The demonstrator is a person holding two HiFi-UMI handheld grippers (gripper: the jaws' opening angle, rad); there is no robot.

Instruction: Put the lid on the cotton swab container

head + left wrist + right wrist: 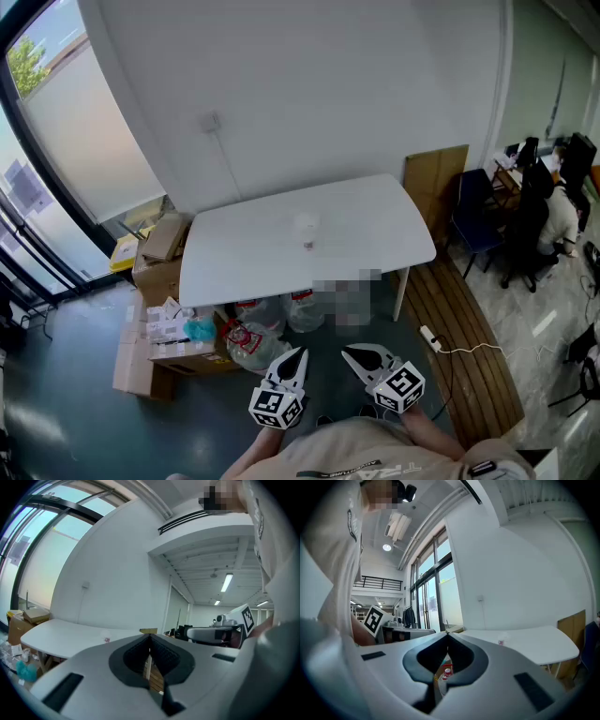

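At the bottom of the head view, close to the person's body, the left gripper (300, 354) and the right gripper (347, 353) are held side by side in the air above the dark floor (56, 394). Both are well apart from the white table (244, 253) and point toward it.

In the left gripper view, the jaws of the left gripper (149, 635) are pressed together at the tips, and nothing stands between them. In the right gripper view, the jaws of the right gripper (447, 634) are pressed together in the same way and hold nothing.

Near the middle of the table stands one small pale thing with a little red on it, which is probably the cotton swab container (307, 236). It is too small and too faint to see well, and I cannot tell whether the lid is on it or lies beside it. In the right gripper view the cotton swab container (502, 640) shows as a small pale shape on the table top. In the left gripper view it is only a small reddish spot (107, 640).

Under the table lie plastic bags (258, 337). At the left end of the table stand cardboard boxes (155, 272) with small packages on them. A wooden board (437, 183) leans on the wall at the right end of the table. A white power strip (430, 335) lies on the wooden floor strip (473, 361) beside it. Far to the right, a person (561, 217) sits at a desk.
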